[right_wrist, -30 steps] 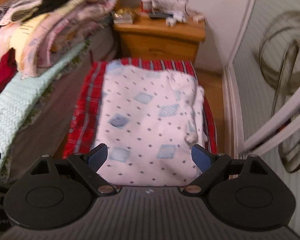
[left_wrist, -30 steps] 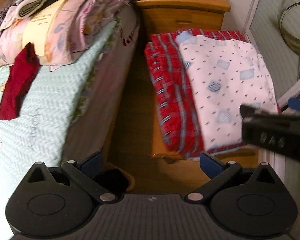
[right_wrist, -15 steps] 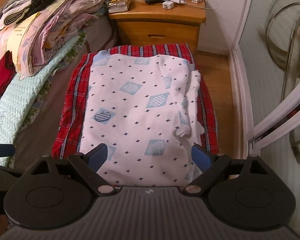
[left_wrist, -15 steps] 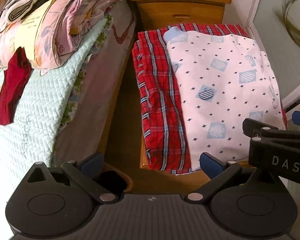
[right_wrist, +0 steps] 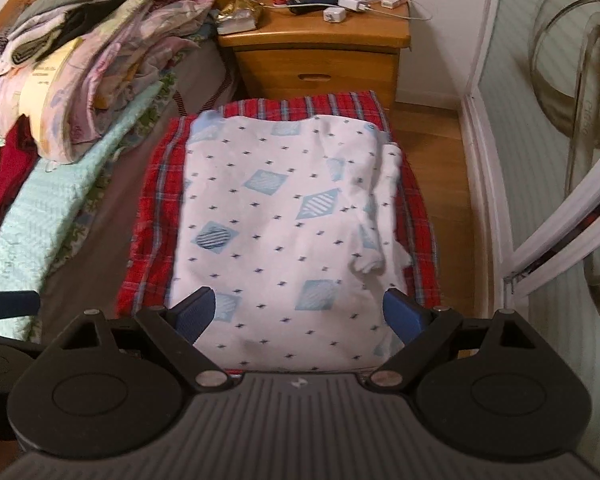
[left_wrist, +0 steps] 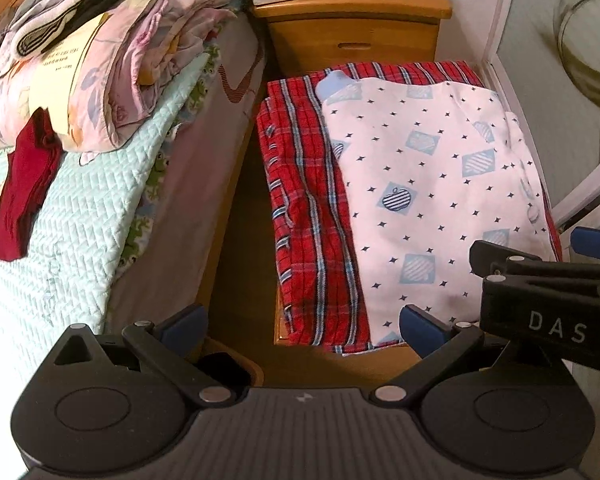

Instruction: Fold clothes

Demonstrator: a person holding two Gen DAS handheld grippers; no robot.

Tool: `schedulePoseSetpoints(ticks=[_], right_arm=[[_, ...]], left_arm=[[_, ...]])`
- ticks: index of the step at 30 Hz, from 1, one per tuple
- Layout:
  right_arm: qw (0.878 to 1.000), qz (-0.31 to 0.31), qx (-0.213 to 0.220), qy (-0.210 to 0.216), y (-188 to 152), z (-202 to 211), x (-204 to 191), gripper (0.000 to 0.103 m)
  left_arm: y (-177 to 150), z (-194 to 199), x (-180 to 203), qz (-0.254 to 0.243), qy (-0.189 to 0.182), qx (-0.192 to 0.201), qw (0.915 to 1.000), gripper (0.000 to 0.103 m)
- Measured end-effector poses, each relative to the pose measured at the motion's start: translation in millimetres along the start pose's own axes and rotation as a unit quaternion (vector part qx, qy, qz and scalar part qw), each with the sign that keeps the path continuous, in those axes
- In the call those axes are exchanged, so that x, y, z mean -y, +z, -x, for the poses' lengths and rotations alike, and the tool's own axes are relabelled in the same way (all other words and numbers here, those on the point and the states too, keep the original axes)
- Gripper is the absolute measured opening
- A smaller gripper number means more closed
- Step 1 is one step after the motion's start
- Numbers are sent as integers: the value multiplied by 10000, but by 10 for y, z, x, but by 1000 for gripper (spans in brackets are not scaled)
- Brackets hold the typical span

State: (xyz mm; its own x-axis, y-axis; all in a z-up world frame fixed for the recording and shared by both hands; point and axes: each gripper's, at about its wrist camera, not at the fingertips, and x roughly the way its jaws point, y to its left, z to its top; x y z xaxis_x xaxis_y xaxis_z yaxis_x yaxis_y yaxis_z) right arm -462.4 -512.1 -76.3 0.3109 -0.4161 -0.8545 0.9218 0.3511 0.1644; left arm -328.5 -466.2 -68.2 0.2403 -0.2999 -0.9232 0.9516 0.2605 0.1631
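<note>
Beside the quilted bed point(left_wrist: 80, 216), a wooden worktop point(left_wrist: 364, 360) carries red plaid cloth point(left_wrist: 304, 208) under a flat white patterned garment point(right_wrist: 276, 216). Left tongs point(left_wrist: 300, 324) and right tongs point(right_wrist: 300, 312) both gape wide, holding nothing.

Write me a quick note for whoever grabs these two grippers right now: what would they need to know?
Left gripper: open, holding nothing, above the gap between bed and bench.
Right gripper: open, empty, over the near end of the white garment.
Clothes: white garment lies folded flat on the red plaid one, both on the low wooden bench by the nightstand.
Done: these two look folded and stacked.
Left: the heap of clothes and a dark red piece on the bed.
</note>
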Motion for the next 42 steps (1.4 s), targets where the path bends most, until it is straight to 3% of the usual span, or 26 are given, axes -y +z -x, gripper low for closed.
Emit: schedulePoseSetpoints(ticks=[5,13,17,20,24,31,36,42], right_arm=[[9996,19,7,284,-28,65,-197,91],[9940,969,307,398,-206,194,-966,91],[9835,1602,212,808,-349,187,-1535,91],[9728,1996,72,1173,-471,178,-1996,91],[9520,2586,-34,1639,-662,260,-2664,91],[9013,3707,73,2238,-1199,580,-3824,91],[8637,4348,-34,2549,-1634,722,-4485,91],[8245,4965,-307,2697,-2183,745,-5027,91]], left_arm=[[-109,72,-259,203,89,107,9997,102],[-589,174,-1021,876,279,326,9952,102],[-994,271,-1535,1327,628,465,9881,102],[-1335,371,-1953,1771,997,532,9777,102],[-1836,573,-2451,2362,1566,728,9562,102],[-2753,855,-3218,3467,2378,682,9048,102],[-3473,1092,-3646,4314,2608,729,8606,102],[-4129,1213,-4065,5083,2636,710,8168,102]])
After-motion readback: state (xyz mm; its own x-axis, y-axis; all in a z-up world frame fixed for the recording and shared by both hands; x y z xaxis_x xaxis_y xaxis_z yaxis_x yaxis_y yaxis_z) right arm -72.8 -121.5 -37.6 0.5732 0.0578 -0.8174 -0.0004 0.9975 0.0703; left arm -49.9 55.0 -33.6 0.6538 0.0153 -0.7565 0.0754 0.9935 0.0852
